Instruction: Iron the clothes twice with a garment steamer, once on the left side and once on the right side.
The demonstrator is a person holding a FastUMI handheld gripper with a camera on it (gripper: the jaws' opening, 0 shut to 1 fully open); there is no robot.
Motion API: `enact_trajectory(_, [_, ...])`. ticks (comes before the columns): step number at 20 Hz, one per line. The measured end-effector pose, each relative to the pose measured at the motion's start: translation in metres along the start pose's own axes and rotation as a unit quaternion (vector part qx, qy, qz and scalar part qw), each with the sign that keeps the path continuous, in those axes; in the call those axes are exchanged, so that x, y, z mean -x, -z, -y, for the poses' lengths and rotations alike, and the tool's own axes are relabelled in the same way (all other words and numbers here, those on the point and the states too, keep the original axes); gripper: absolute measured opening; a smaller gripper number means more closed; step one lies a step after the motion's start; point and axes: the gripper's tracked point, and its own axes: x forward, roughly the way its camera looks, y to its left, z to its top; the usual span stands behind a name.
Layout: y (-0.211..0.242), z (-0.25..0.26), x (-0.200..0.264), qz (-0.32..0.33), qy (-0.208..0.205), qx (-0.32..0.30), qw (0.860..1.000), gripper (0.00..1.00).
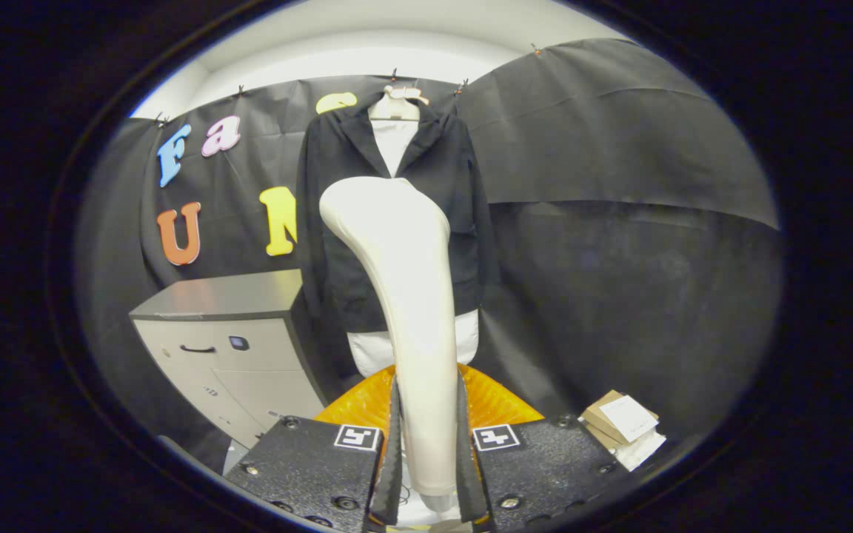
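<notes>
My gripper (427,444) is shut on the handle of a cream garment steamer (408,296), both fingers pressing its sides. The steamer rises upright from between the fingers, and its wide head sits in front of the chest of the hanging clothes. A black jacket (456,222) over a white shirt (395,144) hangs on a hanger against the booth's black wall, beyond the fingers and apart from the steamer head. The white shirt hem (367,352) shows below the jacket, on either side of the steamer.
A grey drawer cabinet (226,340) stands to the left of the clothes. An orange ribbed object (493,403) lies below the garment, just past the fingers. Small cardboard boxes with a paper (623,426) rest to the right of the fingers.
</notes>
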Motion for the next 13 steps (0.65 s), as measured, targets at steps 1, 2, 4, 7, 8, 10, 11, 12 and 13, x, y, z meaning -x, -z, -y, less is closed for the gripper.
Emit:
enact_trajectory(1, [-0.002, -0.005, 0.018, 0.002, -0.003, 0.001, 1.000, 0.33])
enact_trajectory(2, [-0.005, -0.011, 0.033, 0.004, -0.009, 0.008, 1.000, 0.33])
enact_trajectory(4, [-0.011, -0.019, 0.060, 0.012, -0.019, 0.027, 0.999, 0.33])
enact_trajectory(7, [-0.011, -0.036, 0.088, 0.016, -0.043, 0.052, 0.998, 0.33])
enact_trajectory(8, [-0.008, -0.039, 0.092, 0.014, -0.052, 0.061, 0.997, 0.33])
enact_trajectory(10, [-0.001, -0.043, 0.097, 0.004, -0.065, 0.073, 0.995, 0.33])
enact_trajectory(11, [0.003, -0.039, 0.099, -0.003, -0.068, 0.074, 0.995, 0.33])
enact_trajectory(12, [0.004, -0.036, 0.100, -0.003, -0.070, 0.074, 0.995, 0.33])
enact_trajectory(13, [0.005, -0.029, 0.101, -0.003, -0.069, 0.075, 0.995, 0.33])
